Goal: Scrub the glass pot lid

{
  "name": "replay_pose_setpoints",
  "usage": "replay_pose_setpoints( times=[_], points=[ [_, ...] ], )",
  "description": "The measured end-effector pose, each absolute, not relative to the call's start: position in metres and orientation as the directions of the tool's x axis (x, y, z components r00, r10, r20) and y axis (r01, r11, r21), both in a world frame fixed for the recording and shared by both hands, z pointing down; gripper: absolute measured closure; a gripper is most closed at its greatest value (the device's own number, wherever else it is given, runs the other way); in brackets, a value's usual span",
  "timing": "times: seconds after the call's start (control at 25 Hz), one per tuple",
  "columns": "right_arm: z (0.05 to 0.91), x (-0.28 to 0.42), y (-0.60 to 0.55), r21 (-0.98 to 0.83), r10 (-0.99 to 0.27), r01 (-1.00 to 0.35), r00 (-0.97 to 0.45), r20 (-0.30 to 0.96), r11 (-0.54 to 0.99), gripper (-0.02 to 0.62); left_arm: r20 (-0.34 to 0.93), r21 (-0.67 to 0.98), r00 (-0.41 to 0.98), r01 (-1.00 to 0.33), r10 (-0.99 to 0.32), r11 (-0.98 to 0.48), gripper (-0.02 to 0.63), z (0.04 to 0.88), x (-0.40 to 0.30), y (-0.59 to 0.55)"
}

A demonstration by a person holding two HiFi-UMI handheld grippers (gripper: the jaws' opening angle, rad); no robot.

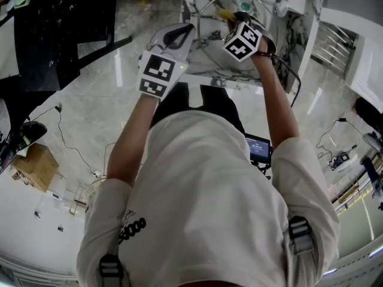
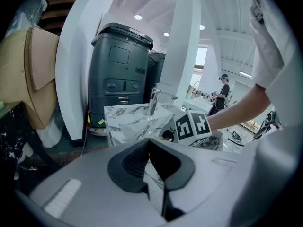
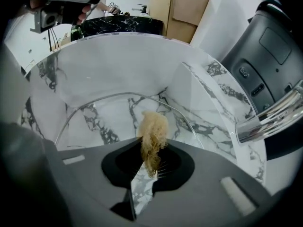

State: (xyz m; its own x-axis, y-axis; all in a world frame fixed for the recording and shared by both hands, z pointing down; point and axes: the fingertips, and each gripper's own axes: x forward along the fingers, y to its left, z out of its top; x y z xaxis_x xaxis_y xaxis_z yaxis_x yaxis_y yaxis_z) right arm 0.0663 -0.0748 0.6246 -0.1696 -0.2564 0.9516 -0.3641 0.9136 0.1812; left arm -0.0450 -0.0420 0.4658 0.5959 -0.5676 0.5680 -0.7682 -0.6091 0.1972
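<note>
Clear glass lid [image 3: 106, 119] (in sink [image 3: 118, 65]) near tan scrubber [image 3: 152, 131].

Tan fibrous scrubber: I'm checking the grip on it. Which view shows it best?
The right gripper view: the tan fibrous scrubber sits large between the right gripper's shut jaws. The head view shows only a yellowish speck by that gripper; the left gripper view shows none.

Chrome faucet [image 3: 272, 115] at marble sink [image 3: 118, 65]; grey machine [image 2: 120, 74] beyond; cardboard [image 2: 33, 70] nearby.
</note>
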Motion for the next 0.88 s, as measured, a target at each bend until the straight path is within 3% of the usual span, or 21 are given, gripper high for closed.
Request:
replay_pose_setpoints(
  times=[0.44,0.88],
  points=[
    [0.625,0.056,-0.033,0.118,-0.201,-0.342,-0.219,0.955,0.932,0.55,0.568,0.194,0.615,-0.746,-0.548,-0.637,0.597,0.464,-0.03,-0.039],
    [0.627,0.07,0.008,-0.085,0.017,-0.276,-0.237,0.971,0.957,0.549,0.571,0.195,0.636,-0.719,-0.519,-0.667,0.597,0.466,-0.012,-0.034]
  ],
)
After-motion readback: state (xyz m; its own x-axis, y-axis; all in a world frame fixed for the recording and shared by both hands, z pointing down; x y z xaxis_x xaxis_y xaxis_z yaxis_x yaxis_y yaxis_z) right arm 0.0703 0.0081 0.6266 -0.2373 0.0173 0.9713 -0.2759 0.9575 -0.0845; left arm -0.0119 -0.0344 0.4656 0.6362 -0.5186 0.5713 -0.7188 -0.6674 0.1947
